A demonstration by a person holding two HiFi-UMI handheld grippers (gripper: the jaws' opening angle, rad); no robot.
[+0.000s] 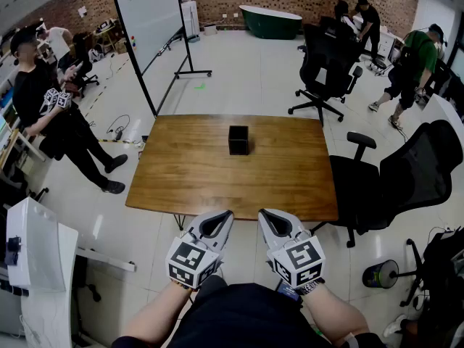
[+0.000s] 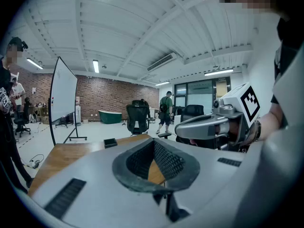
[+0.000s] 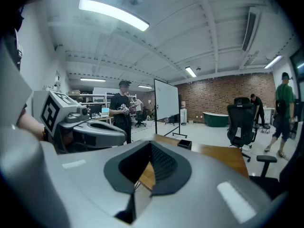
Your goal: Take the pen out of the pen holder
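A black square pen holder (image 1: 238, 140) stands upright near the middle of the wooden table (image 1: 188, 172). No pen shows in it from any view. It appears small and far off in the left gripper view (image 2: 110, 142) and in the right gripper view (image 3: 184, 144). My left gripper (image 1: 223, 216) and right gripper (image 1: 267, 216) hover side by side just short of the table's near edge, well back from the holder. Both point at the table. The left gripper's (image 2: 154, 144) jaws meet at the tips with nothing between them, and so do the right gripper's (image 3: 151, 144).
A black office chair (image 1: 395, 183) stands at the table's right side, and another (image 1: 326, 71) sits beyond the far right corner. A whiteboard on a stand (image 1: 148, 20) is at the far left. A person (image 1: 51, 114) stands left of the table; others are at the back right.
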